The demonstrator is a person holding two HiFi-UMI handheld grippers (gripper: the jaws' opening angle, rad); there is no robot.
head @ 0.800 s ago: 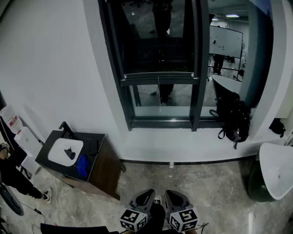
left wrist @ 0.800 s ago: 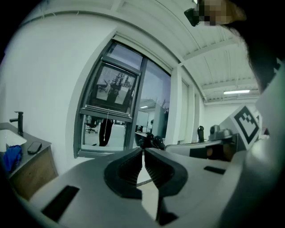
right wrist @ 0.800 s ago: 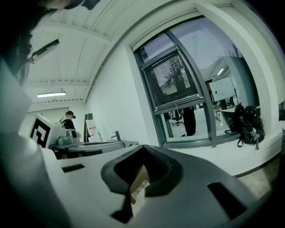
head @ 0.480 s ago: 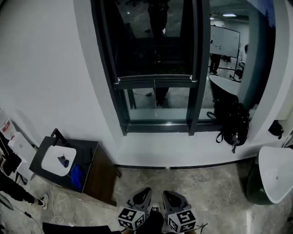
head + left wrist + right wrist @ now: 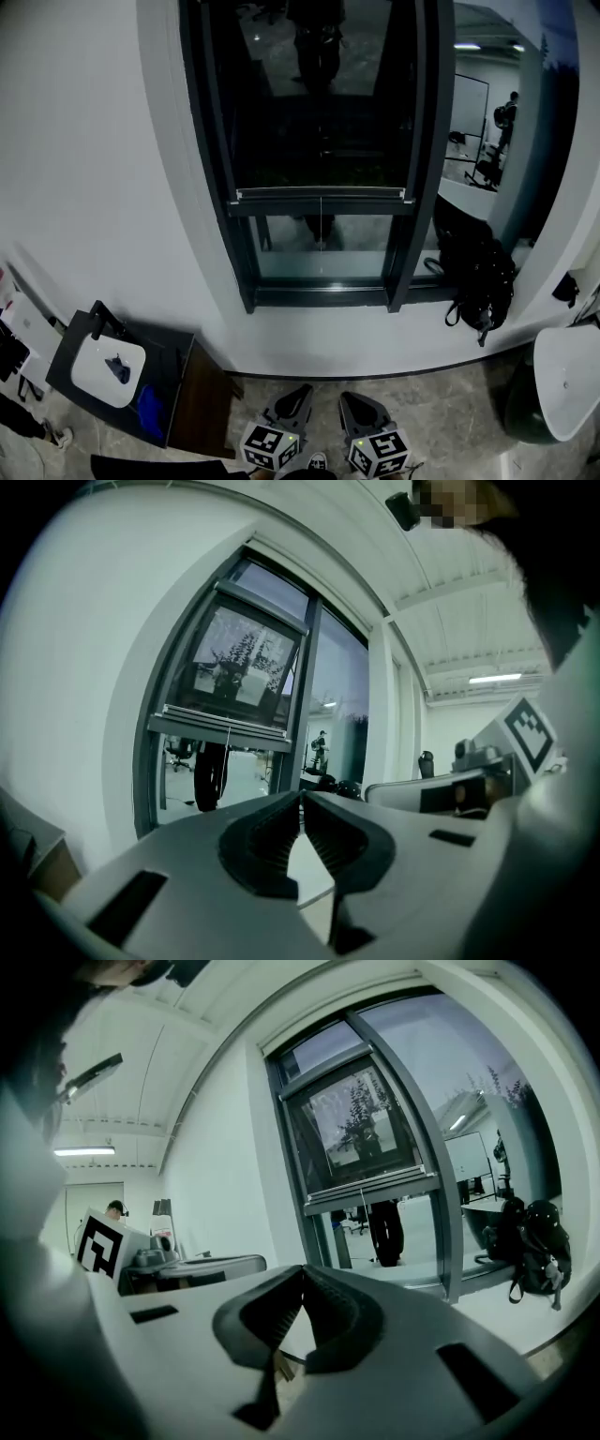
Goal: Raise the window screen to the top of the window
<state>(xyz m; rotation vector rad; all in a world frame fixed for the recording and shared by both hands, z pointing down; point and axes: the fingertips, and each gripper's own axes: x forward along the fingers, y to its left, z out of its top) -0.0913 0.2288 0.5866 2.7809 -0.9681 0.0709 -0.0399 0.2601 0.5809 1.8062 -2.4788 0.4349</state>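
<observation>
Head view: the window screen (image 5: pixel 319 122) covers the upper pane, and its bottom rail (image 5: pixel 321 195) runs side to side about halfway up the window. A thin pull cord (image 5: pixel 321 212) hangs from the rail's middle. The left gripper (image 5: pixel 301 391) and right gripper (image 5: pixel 350 397) sit low at 6 o'clock, well apart from the rail, which lies straight ahead at 12. Neither looks clearly nearer. At 8 o'clock a white basin (image 5: pixel 86 361) on a dark cabinet holds a small dark object (image 5: pixel 117 367). A second basin (image 5: pixel 567 380) at 4 o'clock looks empty.

Left gripper view: the jaws are pressed together at the tips with nothing between them, and the rail (image 5: pixel 225 726) lies at 11 o'clock.

Right gripper view: the jaws likewise meet, empty, and the rail (image 5: pixel 370 1190) sits at 1 o'clock.
</observation>
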